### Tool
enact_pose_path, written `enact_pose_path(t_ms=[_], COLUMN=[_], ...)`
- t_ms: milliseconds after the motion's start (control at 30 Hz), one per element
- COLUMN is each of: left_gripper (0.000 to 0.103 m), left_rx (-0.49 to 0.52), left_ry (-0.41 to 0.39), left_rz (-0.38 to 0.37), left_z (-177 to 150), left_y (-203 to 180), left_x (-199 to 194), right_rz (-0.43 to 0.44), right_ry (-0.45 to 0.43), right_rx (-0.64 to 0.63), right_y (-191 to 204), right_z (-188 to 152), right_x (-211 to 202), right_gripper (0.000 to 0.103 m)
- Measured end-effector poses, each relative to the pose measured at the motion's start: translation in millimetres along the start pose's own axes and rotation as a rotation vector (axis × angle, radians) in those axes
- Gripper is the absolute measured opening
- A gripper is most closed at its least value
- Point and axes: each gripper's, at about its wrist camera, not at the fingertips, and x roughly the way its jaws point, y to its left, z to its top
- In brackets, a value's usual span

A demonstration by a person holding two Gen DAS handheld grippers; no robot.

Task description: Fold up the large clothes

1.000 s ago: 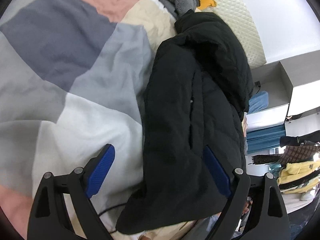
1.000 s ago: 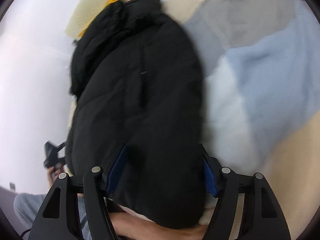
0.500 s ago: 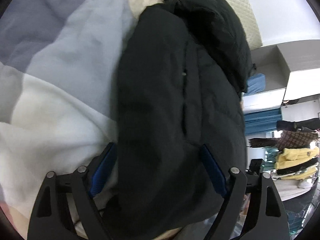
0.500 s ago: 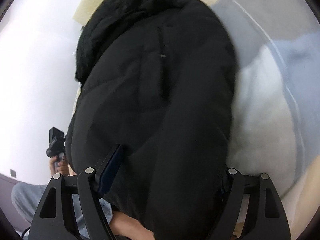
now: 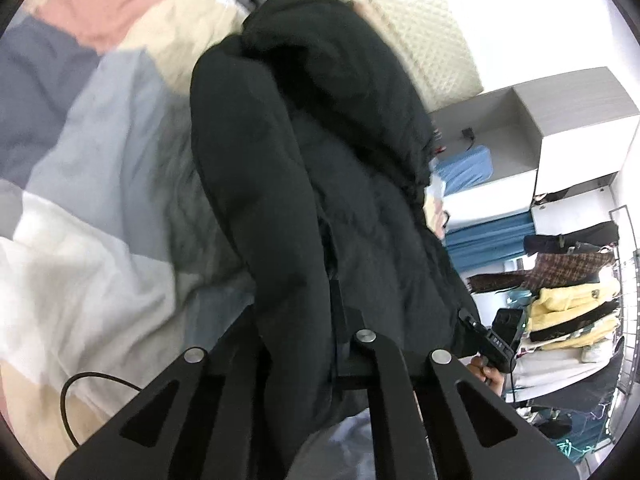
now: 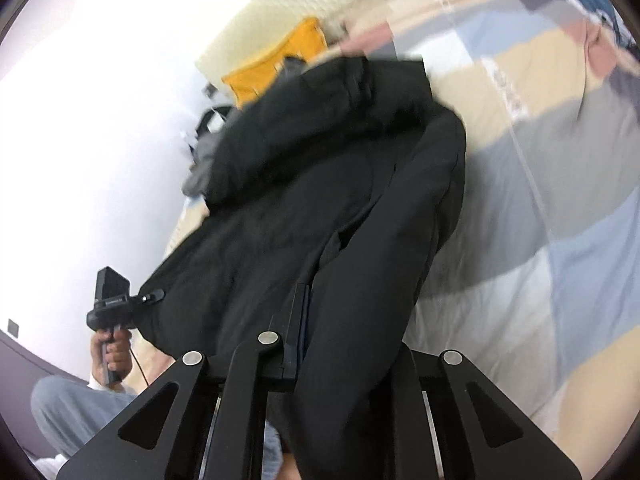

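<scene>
Clamping the near hem of the black puffer coat [image 5: 320, 200], the left tool [image 5: 316, 320] and right tool [image 6: 316, 320] have just closed on bunched fabric. The coat runs away along the bed [image 5: 100, 208] toward its headboard [image 5: 420, 40] end. It looks soft, bulky and slippery, so gripping deep into the hem seems wise.

We are in a home bedroom: a bed [image 5: 100, 208] under a patchwork duvet of grey, cream, pink and blue fills most of what we see. Beyond the bed's far edge stands a quilted cream headboard [image 5: 424, 36], and beside the bed a rack of hanging clothes [image 5: 568, 280].
</scene>
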Motion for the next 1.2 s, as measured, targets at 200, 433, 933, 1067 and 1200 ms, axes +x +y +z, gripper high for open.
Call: enact_pose_path(t_ms=[200,433,933,1067,1200], left_gripper=[0.006,0.006,0.006,0.006,0.007], left_rx=[-0.002,-0.029,0.126,0.131,0.103], left_ry=[-0.079,-0.19,-0.215,-0.196,-0.178], left_rz=[-0.035,-0.08,-0.098,-0.112,-0.113], left_z=[8,20,-8,-16,-8], left_y=[-28,-52,-94,-96,-95], left_x=[-31,-79,-157,-167,-167], right_rz=[-0.002,0.041,0.054,0.068,0.054], right_ry=[-0.083,-0.195,-0.235,-0.243,-0.227], right_rx=[-0.06,-0.085,-0.207,-0.207,-0.17], right_y=[32,69,146,153,148], right_z=[20,37,30,27,38], right_x=[-34,-81,-168,-180,-170], right_gripper=[0.01,0.01,0.01,0.01,0.01])
